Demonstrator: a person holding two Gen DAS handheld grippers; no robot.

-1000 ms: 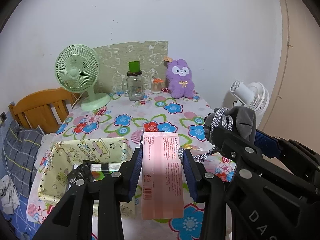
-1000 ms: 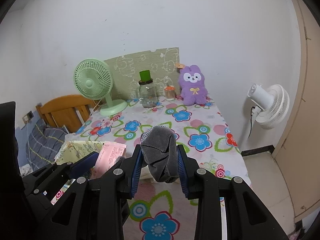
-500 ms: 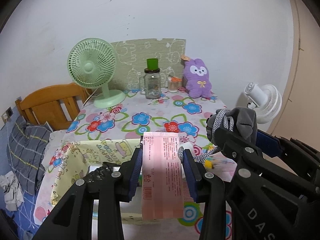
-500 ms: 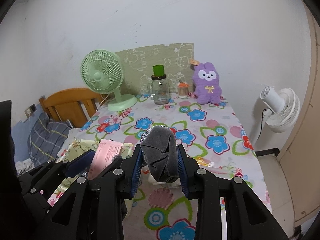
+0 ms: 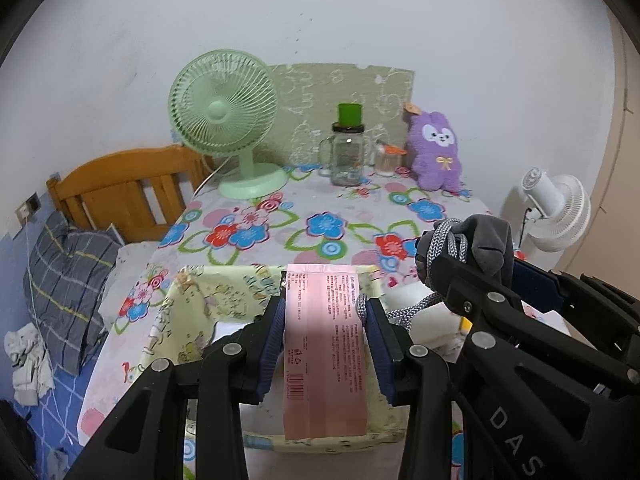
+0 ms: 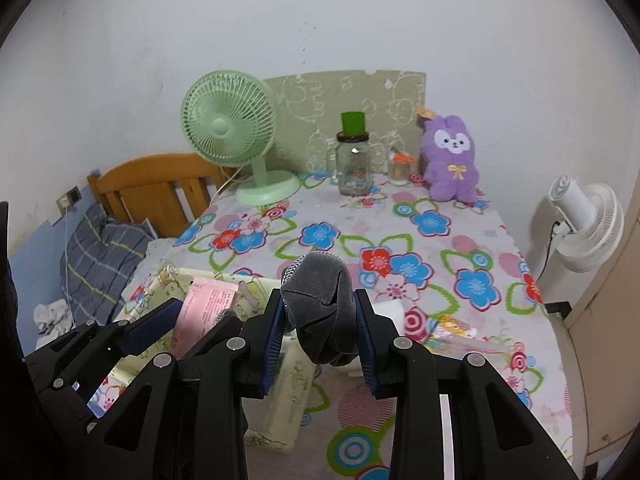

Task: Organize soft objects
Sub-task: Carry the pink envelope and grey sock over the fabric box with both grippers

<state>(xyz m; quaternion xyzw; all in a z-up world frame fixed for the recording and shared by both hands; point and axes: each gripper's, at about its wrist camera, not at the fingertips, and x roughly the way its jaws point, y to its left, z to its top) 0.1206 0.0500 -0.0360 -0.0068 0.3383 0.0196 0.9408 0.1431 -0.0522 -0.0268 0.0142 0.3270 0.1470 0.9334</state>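
My left gripper (image 5: 325,320) is shut on a flat pink packet (image 5: 325,352) and holds it above a pale yellow printed fabric box (image 5: 208,300) at the table's near left. The packet also shows in the right wrist view (image 6: 208,304). My right gripper (image 6: 320,324) is shut on a grey soft bundle with a grey-white cord (image 6: 320,308), held just right of the fabric box (image 6: 280,396). The bundle also shows in the left wrist view (image 5: 480,244). A purple plush rabbit (image 5: 434,152) sits at the back right of the table.
A green desk fan (image 5: 226,120), a glass jar with a green cap (image 5: 347,152) and a small jar (image 5: 386,160) stand at the back of the floral tablecloth (image 5: 320,224). A white block (image 6: 390,308) lies nearby. A wooden chair (image 5: 120,188) stands left, a white fan (image 5: 560,208) right.
Both grippers have drawn back and risen with their loads still held. The table looks farther off and the yellow box now lies under the pink packet.
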